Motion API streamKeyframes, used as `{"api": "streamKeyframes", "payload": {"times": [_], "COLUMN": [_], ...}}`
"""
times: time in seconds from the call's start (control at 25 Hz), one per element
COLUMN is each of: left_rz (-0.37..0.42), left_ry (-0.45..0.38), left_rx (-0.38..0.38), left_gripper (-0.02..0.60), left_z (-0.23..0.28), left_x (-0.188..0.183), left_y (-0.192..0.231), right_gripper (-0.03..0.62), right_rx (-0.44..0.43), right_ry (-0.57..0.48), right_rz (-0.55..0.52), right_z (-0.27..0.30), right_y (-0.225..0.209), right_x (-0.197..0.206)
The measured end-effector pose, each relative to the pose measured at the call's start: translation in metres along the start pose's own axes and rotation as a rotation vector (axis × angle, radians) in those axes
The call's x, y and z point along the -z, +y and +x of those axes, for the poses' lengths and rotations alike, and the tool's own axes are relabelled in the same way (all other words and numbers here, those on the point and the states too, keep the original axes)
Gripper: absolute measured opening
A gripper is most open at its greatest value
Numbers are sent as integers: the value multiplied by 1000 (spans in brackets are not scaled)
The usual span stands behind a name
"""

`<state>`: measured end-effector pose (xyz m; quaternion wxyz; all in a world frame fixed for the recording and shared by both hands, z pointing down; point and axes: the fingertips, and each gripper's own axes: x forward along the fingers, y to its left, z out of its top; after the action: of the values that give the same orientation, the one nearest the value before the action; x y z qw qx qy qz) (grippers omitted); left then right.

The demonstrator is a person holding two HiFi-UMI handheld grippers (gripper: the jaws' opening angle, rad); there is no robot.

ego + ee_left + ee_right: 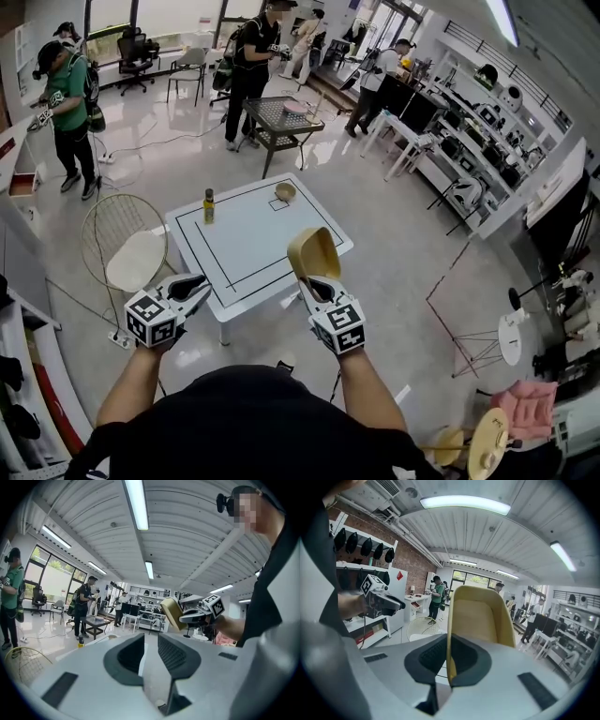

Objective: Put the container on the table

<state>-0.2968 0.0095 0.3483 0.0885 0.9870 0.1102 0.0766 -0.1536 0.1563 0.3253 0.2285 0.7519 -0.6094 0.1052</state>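
Container (314, 253) in the air, not yet on the table (234, 267)
The right gripper (318, 281) has its jaws clamped on 1 wall of the tan container, at 1 o'clock from the person, near the table's front edge; by my reading, setting it down and letting go are left to do. The left gripper (199, 284), at 11 o'clock, has its jaws apart around nothing. Count: 1 container, 1 table, 1 bottle (208, 206), 1 bowl (285, 192), 2 grippers.
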Motion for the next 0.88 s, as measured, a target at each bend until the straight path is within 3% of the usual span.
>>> {"api": "streamKeyframes", "payload": {"times": [0.44,0.88], "left_rz": [15,27], "left_ry": [10,38], "left_rx": [-33,-47], "left_gripper": [94,94], "left_z": [7,59], "left_x": [5,5], "left_y": [8,22], "right_gripper": [11,11], "right_rx": [-3,7], "right_ry": [-33,-31], "right_rz": [8,40], "right_z": [9,24], "right_y": [-19,-78], "right_x": [5,29]}}
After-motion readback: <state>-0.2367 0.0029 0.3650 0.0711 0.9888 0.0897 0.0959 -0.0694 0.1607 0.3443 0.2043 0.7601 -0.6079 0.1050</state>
